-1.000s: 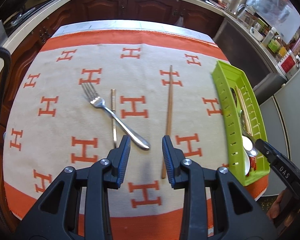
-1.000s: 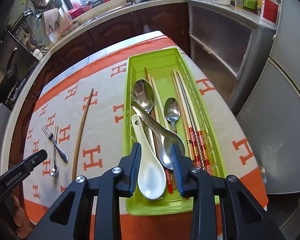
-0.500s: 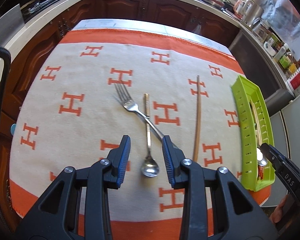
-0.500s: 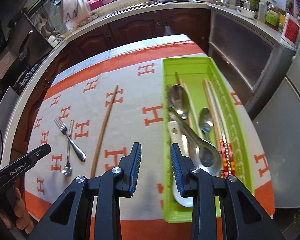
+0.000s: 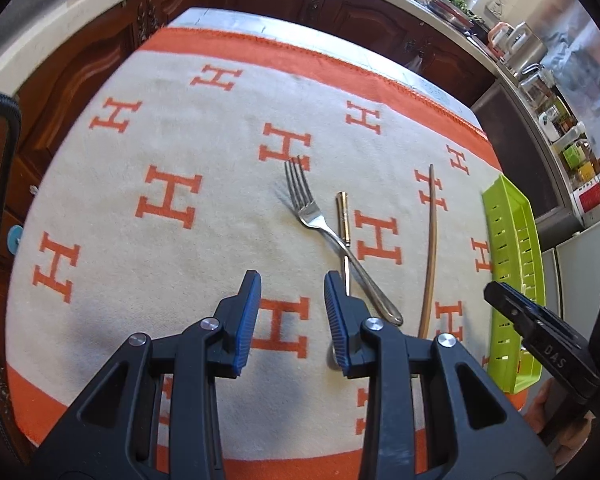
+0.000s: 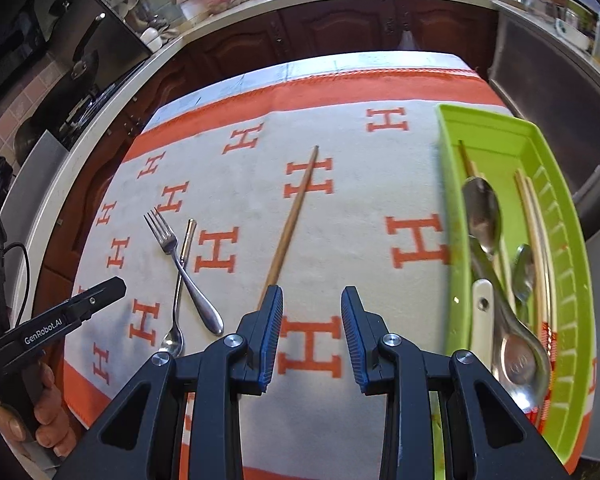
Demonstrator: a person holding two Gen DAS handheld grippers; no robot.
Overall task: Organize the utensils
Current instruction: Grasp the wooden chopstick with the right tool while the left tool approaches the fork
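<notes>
With both the left gripper (image 5: pixel 292 312) and right gripper (image 6: pixel 310 336) empty and half open, better to lower the right one squarely over the wooden chopstick (image 6: pixel 292 216) lying on the cloth (image 6: pixel 360 208), then carry it level to the green tray (image 6: pixel 572 248).

An orange-and-cream cloth (image 5: pixel 188 128) covers the table; dark wooden cabinets (image 6: pixel 340 28) stand behind.

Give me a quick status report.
Both grippers, left and right, open, empty. Fork, small spoon, chopstick outside green tray. Nothing blocking.
</notes>
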